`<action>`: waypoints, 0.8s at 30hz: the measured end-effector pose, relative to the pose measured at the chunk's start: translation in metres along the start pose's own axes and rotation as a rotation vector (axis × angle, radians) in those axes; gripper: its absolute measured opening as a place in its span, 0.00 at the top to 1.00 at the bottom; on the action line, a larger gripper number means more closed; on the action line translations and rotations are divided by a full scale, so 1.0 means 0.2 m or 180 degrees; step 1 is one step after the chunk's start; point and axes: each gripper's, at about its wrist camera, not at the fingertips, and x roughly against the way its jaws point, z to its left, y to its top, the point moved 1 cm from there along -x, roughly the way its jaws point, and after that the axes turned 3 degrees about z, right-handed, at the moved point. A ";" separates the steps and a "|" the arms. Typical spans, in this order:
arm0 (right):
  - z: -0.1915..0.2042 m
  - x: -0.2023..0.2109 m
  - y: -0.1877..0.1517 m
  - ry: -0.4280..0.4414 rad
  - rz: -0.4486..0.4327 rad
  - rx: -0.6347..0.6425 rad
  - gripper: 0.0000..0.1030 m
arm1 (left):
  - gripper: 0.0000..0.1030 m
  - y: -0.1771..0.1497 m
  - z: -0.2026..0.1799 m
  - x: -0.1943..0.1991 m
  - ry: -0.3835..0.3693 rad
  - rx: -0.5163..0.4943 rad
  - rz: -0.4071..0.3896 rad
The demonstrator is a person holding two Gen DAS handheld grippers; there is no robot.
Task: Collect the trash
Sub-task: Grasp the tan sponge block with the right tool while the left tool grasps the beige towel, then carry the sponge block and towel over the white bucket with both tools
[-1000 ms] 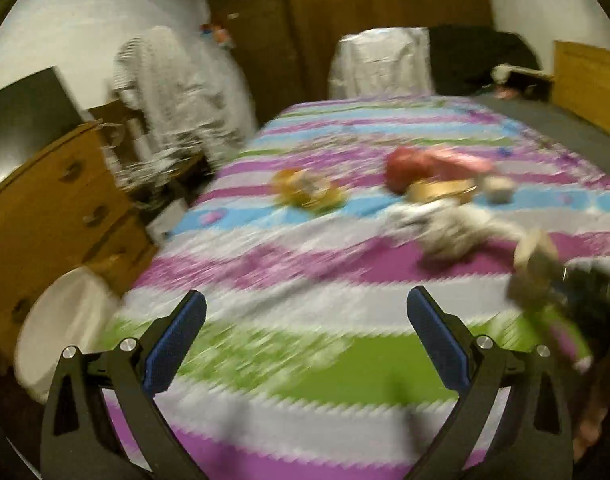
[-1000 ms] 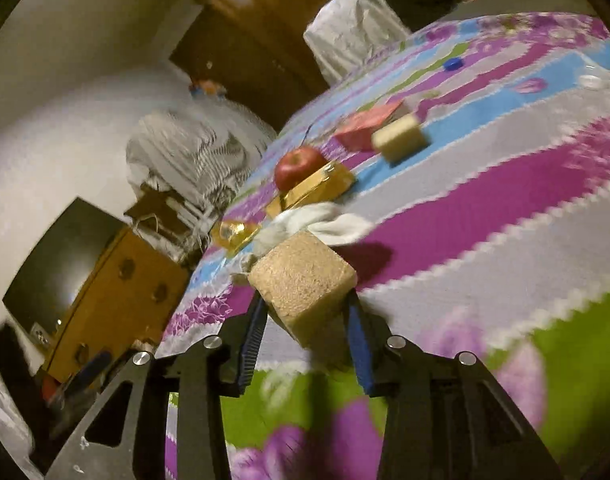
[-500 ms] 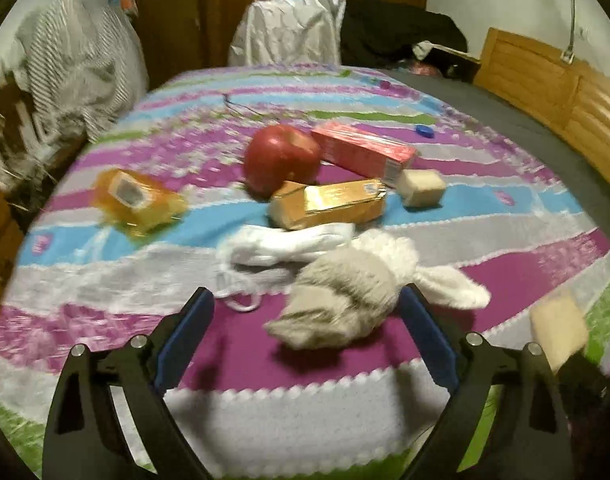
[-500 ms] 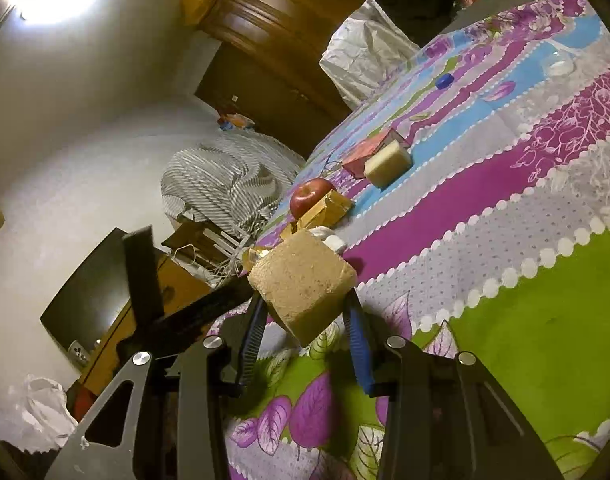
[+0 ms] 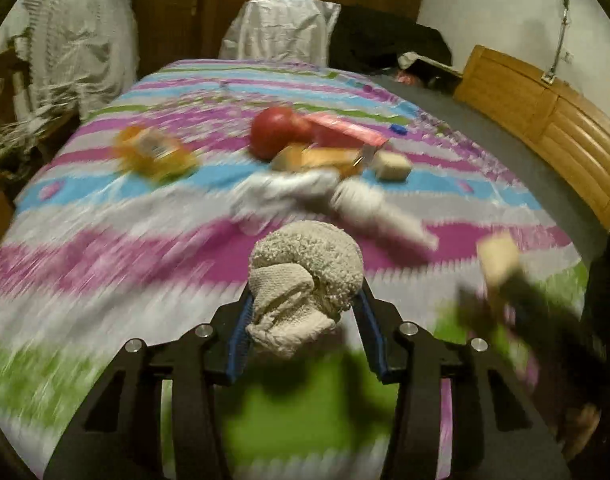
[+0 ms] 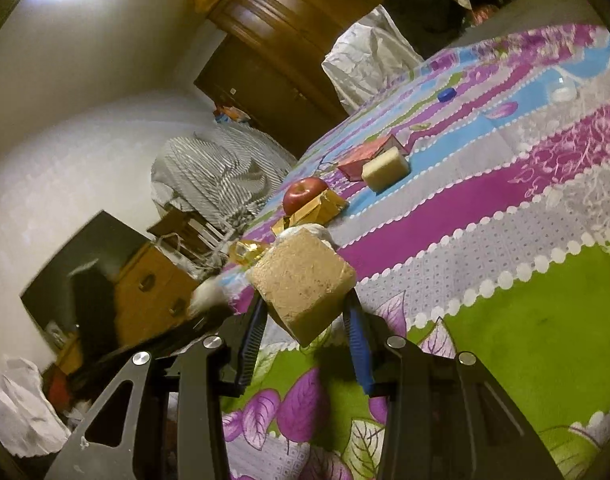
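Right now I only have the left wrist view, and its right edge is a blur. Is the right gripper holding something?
Observer: Yes. The right gripper is shut on a tan sponge block.
Operator: Is there anywhere visible to drop it?
Observer: Perhaps. Something white and crumpled, maybe a bag, lies on the floor at the lower left.
Operator: What stands near it?
Observer: A dark screen above a wooden dresser.

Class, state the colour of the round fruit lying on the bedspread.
Red: the apple shows most sharply in the right wrist view, beside a gold box.
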 end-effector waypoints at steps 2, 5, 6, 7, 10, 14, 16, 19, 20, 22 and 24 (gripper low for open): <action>0.05 -0.01 -0.01 -0.0101 0.0012 0.0178 0.61 | 0.56 -0.08 0.07 0.09 0.0138 0.0107 -0.0014; 0.15 -0.04 -0.05 -0.0218 0.0045 0.0509 0.61 | 0.56 -0.19 0.17 0.20 0.0525 0.0256 -0.0037; 0.18 -0.04 -0.06 -0.0237 0.0055 0.0583 0.61 | 0.56 -0.23 0.22 0.24 0.0645 0.0343 -0.0045; 0.21 -0.05 -0.07 -0.0274 0.0074 0.0680 0.61 | 0.56 -0.24 0.25 0.26 0.0690 0.0393 -0.0046; 0.32 -0.08 -0.13 -0.0397 0.0144 0.0938 0.61 | 0.56 -0.31 0.33 0.31 0.0799 0.0530 -0.0070; 0.41 -0.12 -0.22 -0.0458 0.0298 0.1087 0.61 | 0.56 -0.38 0.38 0.34 0.0987 0.0557 -0.0048; 0.45 -0.13 -0.26 -0.0494 0.0375 0.1130 0.61 | 0.56 -0.39 0.38 0.36 0.1054 0.0540 -0.0062; 0.52 -0.16 -0.32 -0.0499 0.0500 0.1201 0.61 | 0.56 -0.41 0.42 0.40 0.1122 0.0549 -0.0085; 0.55 -0.17 -0.33 -0.0487 0.0531 0.1226 0.61 | 0.56 -0.40 0.44 0.42 0.1142 0.0574 -0.0099; 0.64 -0.20 -0.36 -0.0453 0.0603 0.1357 0.61 | 0.56 -0.38 0.47 0.47 0.1206 0.0605 -0.0151; 0.74 -0.23 -0.39 -0.0394 0.0648 0.1488 0.61 | 0.56 -0.34 0.52 0.53 0.1328 0.0619 -0.0239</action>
